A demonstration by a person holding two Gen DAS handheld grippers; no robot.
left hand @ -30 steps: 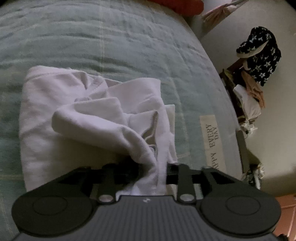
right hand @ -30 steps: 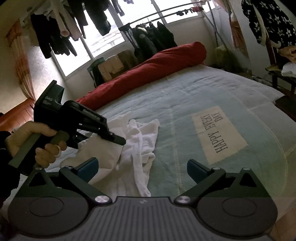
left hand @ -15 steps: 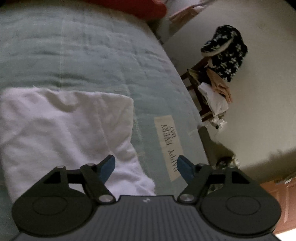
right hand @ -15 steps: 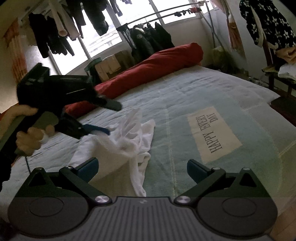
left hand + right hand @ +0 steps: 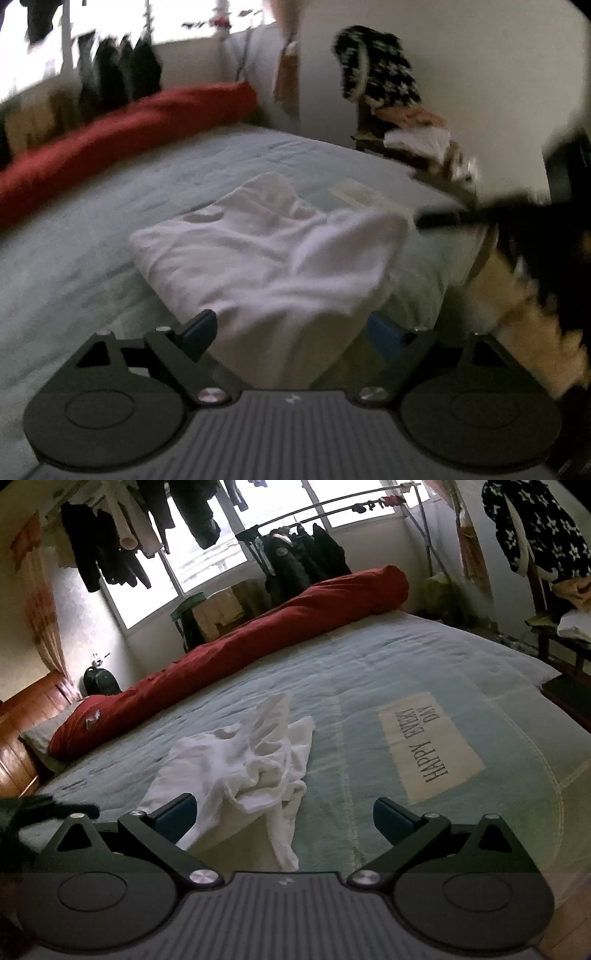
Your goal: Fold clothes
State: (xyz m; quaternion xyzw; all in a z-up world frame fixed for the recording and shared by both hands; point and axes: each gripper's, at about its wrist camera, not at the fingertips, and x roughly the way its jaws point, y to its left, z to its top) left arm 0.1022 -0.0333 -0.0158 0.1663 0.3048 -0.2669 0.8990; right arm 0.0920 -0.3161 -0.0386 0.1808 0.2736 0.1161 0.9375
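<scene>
Pale green bedspread (image 5: 424,657), red bolster (image 5: 258,642), window-side clothes rail (image 5: 332,506)

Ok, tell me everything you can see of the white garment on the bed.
The white garment is soft, thin, cotton-like cloth, lying rumpled and only partly folded on the pale green bedspread. One flat layer lies underneath, with bunched, twisted folds heaped on top. A narrow strip trails toward the camera. Nothing grips it; it touches only the bedspread.

Both wrist cams low over bed (image 5: 406,657), sharing white garment (image 5: 280,258).
</scene>
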